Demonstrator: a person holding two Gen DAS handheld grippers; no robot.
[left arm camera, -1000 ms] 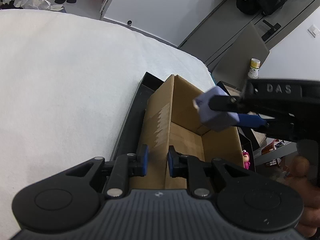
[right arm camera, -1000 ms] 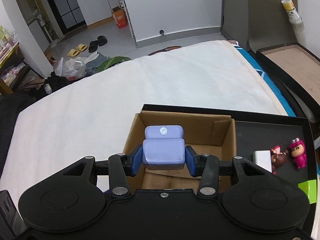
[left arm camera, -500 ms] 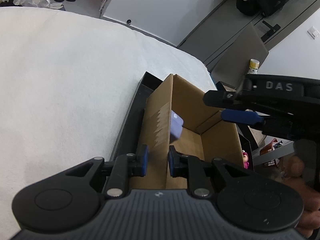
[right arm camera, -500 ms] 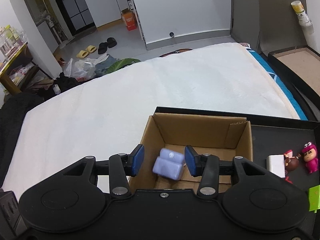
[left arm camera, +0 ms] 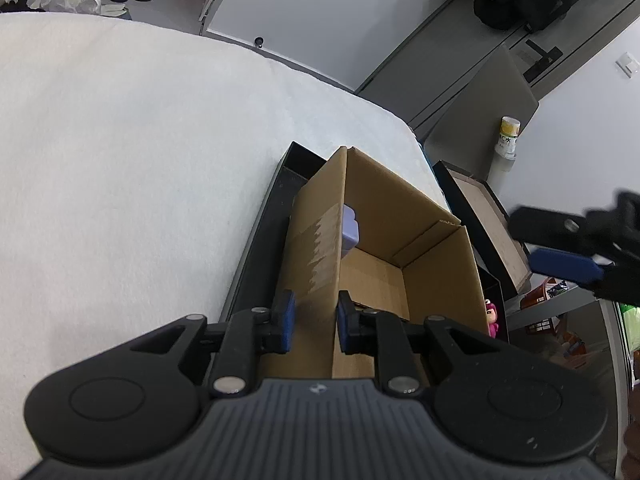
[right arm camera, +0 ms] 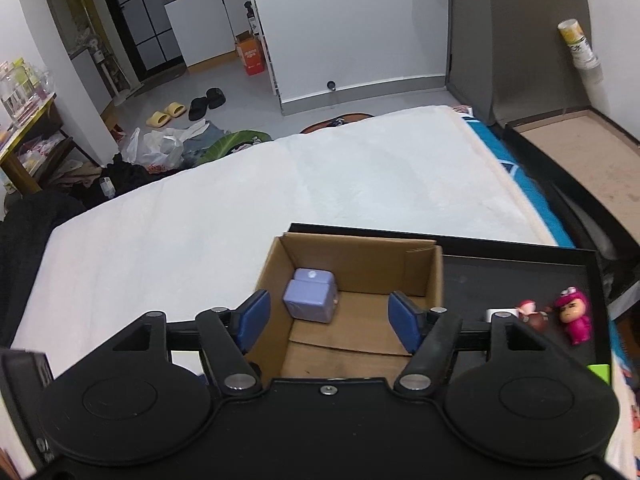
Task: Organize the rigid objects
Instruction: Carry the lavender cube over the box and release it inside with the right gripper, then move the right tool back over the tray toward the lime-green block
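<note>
Right wrist view: the right claw [right arm camera: 329, 318] hangs over the cardboard box [right arm camera: 422, 280] with its blue pads spread wide and nothing between them, the jaws having just been opening; just beyond and below the left pad the lavender block [right arm camera: 309, 295] lies on the box floor, against the wall on the left, so this drop looks done; the next move, I judge, calls for swinging right to the black tray [right arm camera: 520, 258] and closing on one of the pieces there: the pink figure [right arm camera: 573, 315], the brown-and-red figure [right arm camera: 530, 314] or the small white block [right arm camera: 496, 314], which the claw's arm half covers; a green scrap at the tray's right end is cut off and I cannot tell what it is. In the left wrist view the left claw [left arm camera: 313, 322] is pressed nearly together on the near box wall, apparently steadying it; that wall hides most of the lavender block, the far wall all but a sliver of the pink figure; the right claw at the right edge is blurred. Beyond the tray the white bed [right arm camera: 240, 208] lies bare.
</note>
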